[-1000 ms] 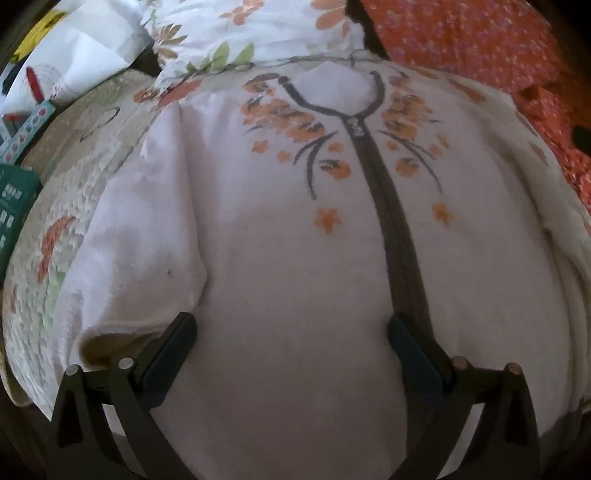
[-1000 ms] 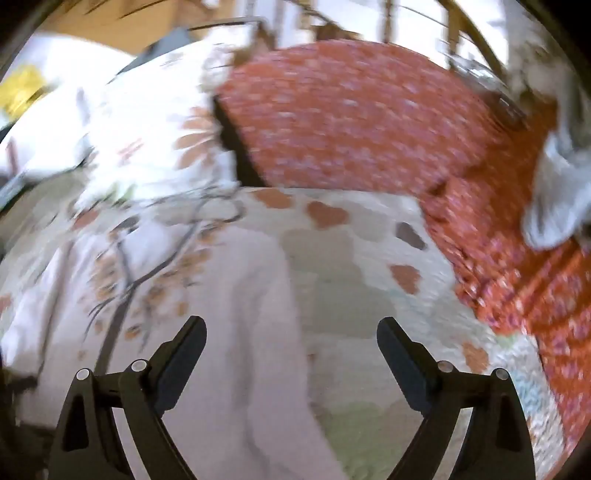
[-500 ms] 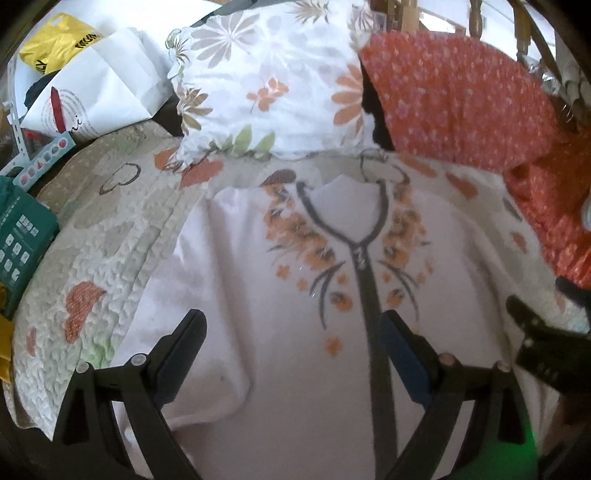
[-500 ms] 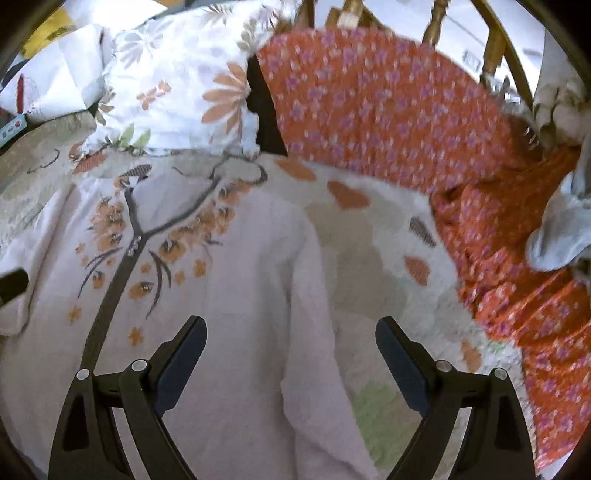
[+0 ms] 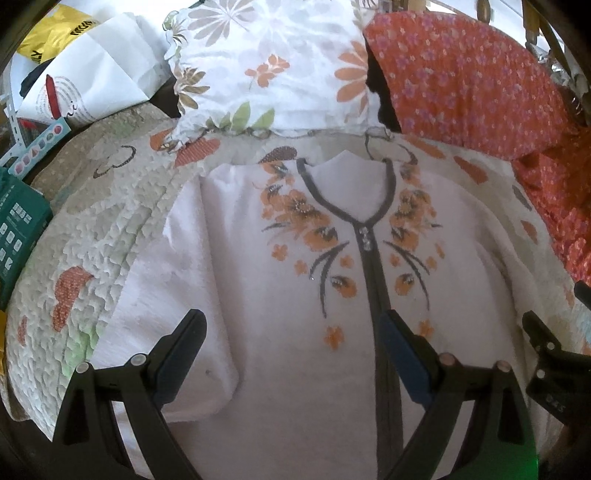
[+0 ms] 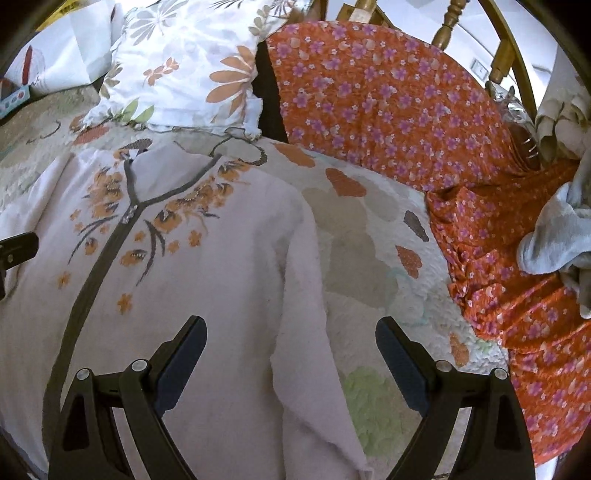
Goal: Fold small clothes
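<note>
A pale pink top [image 5: 280,288] with orange flowers and a dark centre stripe lies face up, spread flat on a quilted bedspread [image 5: 92,229]. My left gripper [image 5: 291,325] hovers open above its lower middle, nothing between the fingers. The top's left sleeve [image 5: 173,295] lies beside the body. In the right wrist view the same top [image 6: 192,280] fills the left half. My right gripper [image 6: 291,328] hangs open over its right sleeve [image 6: 314,350] at the edge. The right gripper's tip [image 5: 550,354] shows at the left view's right edge.
A white floral pillow [image 5: 273,70] and an orange floral pillow [image 5: 465,77] lie behind the top's collar. Orange fabric [image 6: 517,295] and a grey cloth [image 6: 554,236] sit to the right. A green box [image 5: 18,232] and bags [image 5: 85,77] lie at the left. Wooden headboard spindles [image 6: 447,26] stand behind.
The left gripper has lifted and drawn back from the top, so more of the collar and pillows shows. The right gripper has shifted toward the top's right sleeve. Both stay open.
</note>
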`<state>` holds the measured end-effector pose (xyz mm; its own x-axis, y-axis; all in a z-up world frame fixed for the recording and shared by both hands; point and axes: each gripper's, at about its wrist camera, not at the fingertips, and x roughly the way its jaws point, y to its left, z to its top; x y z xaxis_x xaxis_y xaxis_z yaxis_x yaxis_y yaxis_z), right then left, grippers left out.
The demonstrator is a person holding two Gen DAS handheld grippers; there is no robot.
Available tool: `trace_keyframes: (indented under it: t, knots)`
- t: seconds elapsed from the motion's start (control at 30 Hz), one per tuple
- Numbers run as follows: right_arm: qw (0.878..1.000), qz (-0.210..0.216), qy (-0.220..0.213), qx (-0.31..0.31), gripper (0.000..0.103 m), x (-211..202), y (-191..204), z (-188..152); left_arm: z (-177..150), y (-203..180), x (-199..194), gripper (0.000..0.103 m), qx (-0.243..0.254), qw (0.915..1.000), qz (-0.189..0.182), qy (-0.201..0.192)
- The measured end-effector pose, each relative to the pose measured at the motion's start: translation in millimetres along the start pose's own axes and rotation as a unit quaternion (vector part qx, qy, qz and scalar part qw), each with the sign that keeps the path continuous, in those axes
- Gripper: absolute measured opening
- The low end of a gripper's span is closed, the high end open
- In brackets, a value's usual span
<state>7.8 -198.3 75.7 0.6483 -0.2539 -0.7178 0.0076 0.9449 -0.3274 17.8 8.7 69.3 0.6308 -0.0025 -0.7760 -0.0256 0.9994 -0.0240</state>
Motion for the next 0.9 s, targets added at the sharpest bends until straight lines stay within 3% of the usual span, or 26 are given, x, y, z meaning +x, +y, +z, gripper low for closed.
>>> trace_keyframes:
  t: [0.9]
  knots:
    - [1.000,-0.019,0.023,0.000,0.095,17.1,2.0,-2.5,-6.9,4.4,6.8,0.094,0.002,0.9998,0.005,0.021]
